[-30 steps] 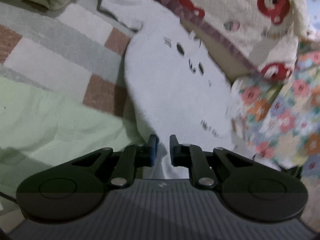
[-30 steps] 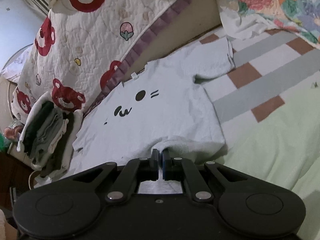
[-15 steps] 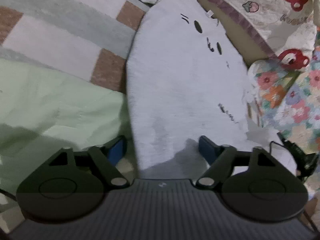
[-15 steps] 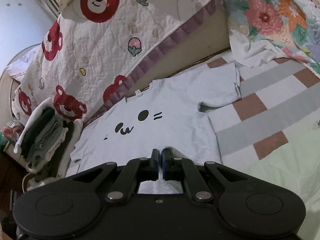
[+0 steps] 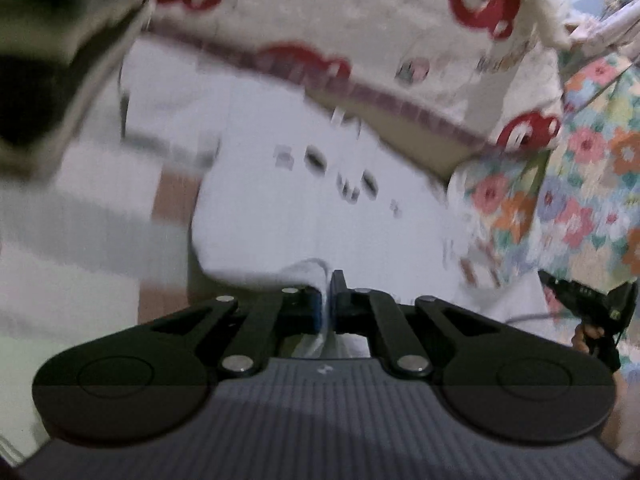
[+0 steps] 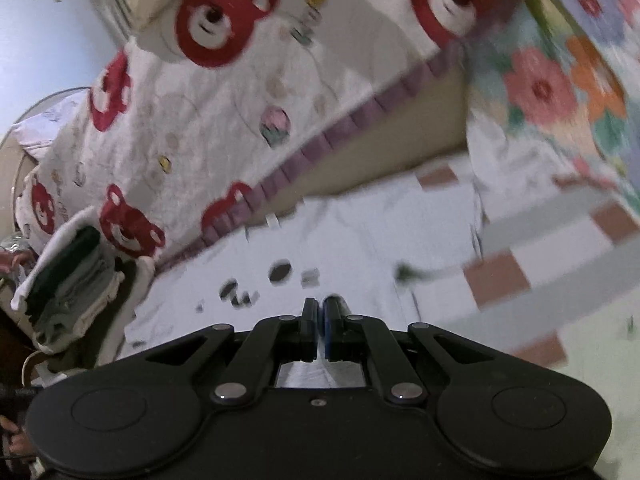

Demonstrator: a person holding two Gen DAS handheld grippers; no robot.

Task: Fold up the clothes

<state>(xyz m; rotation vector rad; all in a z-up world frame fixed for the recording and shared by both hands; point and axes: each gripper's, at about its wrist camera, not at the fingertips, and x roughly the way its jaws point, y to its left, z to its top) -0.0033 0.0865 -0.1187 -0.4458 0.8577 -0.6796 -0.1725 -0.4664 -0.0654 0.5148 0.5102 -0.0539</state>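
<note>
Both grippers [image 5: 328, 300] [image 6: 320, 320] pinch the white shirt's [image 5: 280, 208] hem; only right view shows stacked clothes [image 6: 72, 280].

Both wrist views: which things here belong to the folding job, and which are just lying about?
In the job:
- white T-shirt
- left gripper, shut on its hem
- right gripper, shut on its hem

Lying about:
- bear-print quilt
- floral blanket
- checked bedsheet
- basket of folded clothes
</note>
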